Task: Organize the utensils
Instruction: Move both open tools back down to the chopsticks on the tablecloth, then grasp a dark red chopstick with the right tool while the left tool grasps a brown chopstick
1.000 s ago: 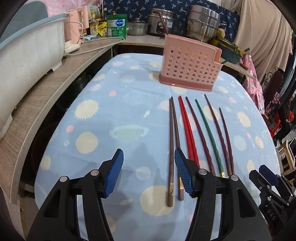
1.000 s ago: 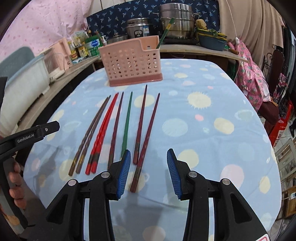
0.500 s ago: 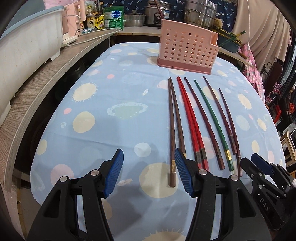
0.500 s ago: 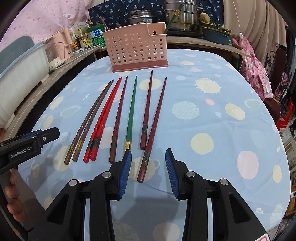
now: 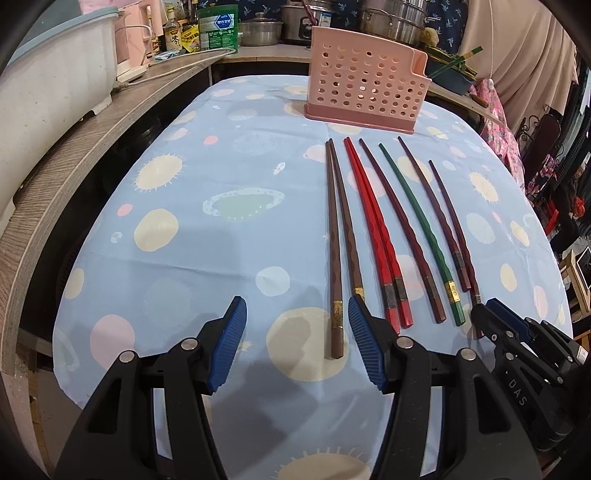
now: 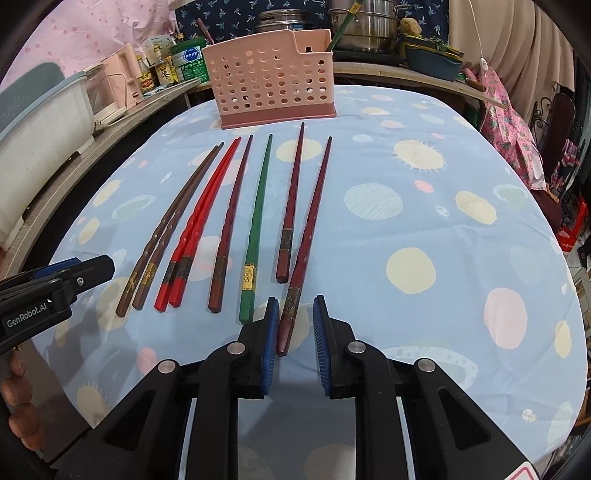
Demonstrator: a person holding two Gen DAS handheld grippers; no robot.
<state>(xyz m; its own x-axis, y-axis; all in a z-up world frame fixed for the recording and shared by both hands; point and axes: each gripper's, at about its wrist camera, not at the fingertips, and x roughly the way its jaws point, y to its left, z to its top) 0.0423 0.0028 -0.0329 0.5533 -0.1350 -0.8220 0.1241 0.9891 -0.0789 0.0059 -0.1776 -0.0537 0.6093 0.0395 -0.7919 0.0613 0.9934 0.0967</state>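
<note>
Even indoor light, moderately bright. Soft shadows under each tool on blue tablecloth [image 5: 207, 266], falling near frame bottom. Faint sheen on red chopsticks [image 6: 195, 225]. Strong fisheye bending: counter [image 5: 66, 177] edge curves, black vignette in corners. Centre sharp; background pots [image 6: 365, 26] slightly soft.

White lettering "GenRobot.AI" is showing on the black body of the left hand-held gripper [image 6: 55, 291], at the left edge of the right wrist view. The letters "DAS" are showing on the body of the right hand-held gripper [image 5: 495, 317], at the near right of the left wrist view. Labels on the far bottles and green canister [image 5: 217, 27] are appearing too small to read.
</note>
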